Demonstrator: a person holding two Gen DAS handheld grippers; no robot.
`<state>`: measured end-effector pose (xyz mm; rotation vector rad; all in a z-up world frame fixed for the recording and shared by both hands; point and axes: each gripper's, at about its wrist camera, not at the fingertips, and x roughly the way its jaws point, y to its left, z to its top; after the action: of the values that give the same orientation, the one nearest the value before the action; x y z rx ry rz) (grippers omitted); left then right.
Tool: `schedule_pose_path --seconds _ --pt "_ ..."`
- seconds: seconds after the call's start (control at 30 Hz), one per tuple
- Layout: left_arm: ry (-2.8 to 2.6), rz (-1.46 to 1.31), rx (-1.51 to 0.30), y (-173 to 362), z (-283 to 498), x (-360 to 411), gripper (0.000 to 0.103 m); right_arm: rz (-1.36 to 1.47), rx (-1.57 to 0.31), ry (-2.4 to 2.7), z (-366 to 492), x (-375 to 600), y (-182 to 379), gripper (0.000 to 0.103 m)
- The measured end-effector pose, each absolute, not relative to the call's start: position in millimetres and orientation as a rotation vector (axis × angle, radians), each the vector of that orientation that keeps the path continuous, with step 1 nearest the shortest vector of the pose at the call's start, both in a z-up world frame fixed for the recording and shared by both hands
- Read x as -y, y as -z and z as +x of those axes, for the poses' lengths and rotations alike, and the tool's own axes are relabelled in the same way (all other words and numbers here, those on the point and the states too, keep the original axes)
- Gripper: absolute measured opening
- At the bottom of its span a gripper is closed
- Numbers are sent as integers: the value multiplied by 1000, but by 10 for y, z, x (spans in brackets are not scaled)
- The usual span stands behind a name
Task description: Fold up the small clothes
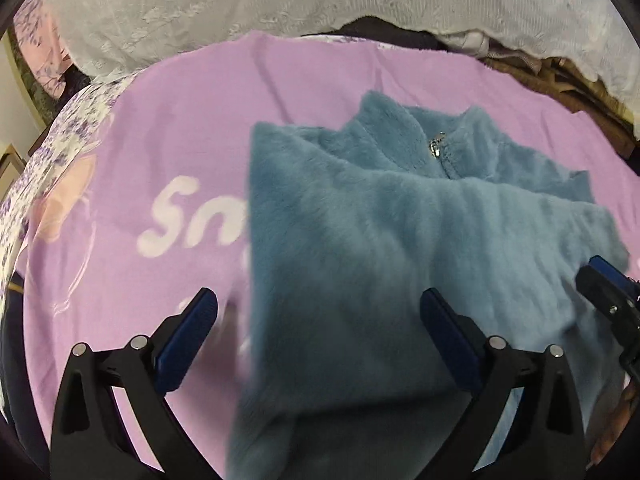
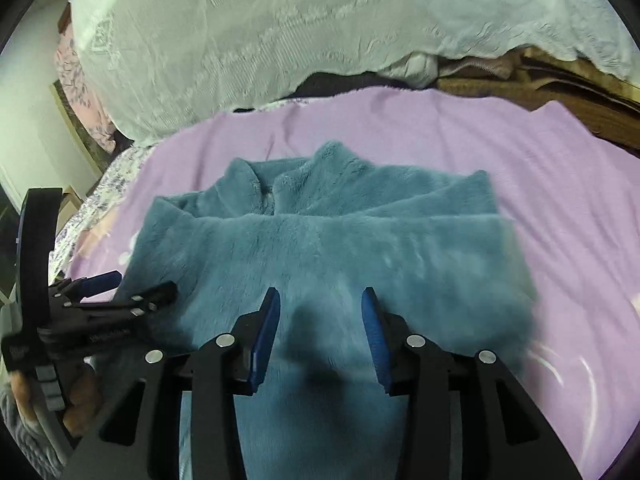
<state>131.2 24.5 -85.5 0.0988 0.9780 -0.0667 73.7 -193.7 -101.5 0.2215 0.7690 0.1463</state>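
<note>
Teal fleece jacket [image 1: 384, 240] lies on the lilac blanket [image 1: 180, 128], lower half already folded up toward the collar. Left tongs [image 1: 320, 320] gape wide, right tongs [image 2: 320, 320] part-open, both empty. Probably 1 more fold remains.

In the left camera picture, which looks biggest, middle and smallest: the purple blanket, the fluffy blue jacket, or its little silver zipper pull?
1. Purple blanket, though the jacket looks nearly as big, being nearer the camera.
2. Fluffy blue-green zip-up jacket.
3. Small silver zipper pull, clearly the smallest.
</note>
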Motion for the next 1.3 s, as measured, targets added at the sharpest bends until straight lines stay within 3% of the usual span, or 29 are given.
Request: schedule_pose_path --seconds 0.13,0.23,0.53,0.77,0.83,1.3 --pt "75 97 -999 945 997 -453 99 201 -807 -143 408 1995 1139 43" --pt "53 156 -1028 1102 776 -484 99 195 -879 -157 266 2007 1320 49" --pt "87 161 -992 1020 238 -696 99 156 -806 -133 -420 2159 1156 49" --pt "107 210 -1008 1124 -89 -741 98 75 -825 -106 -790 2252 1337 55" --pt "138 170 -1013 1077 -159 -792 98 102 -807 -120 -899 2278 1265 61" --pt "346 59 -1031 1034 -573 -859 98 253 -807 -82 -1271 2610 1431 67"
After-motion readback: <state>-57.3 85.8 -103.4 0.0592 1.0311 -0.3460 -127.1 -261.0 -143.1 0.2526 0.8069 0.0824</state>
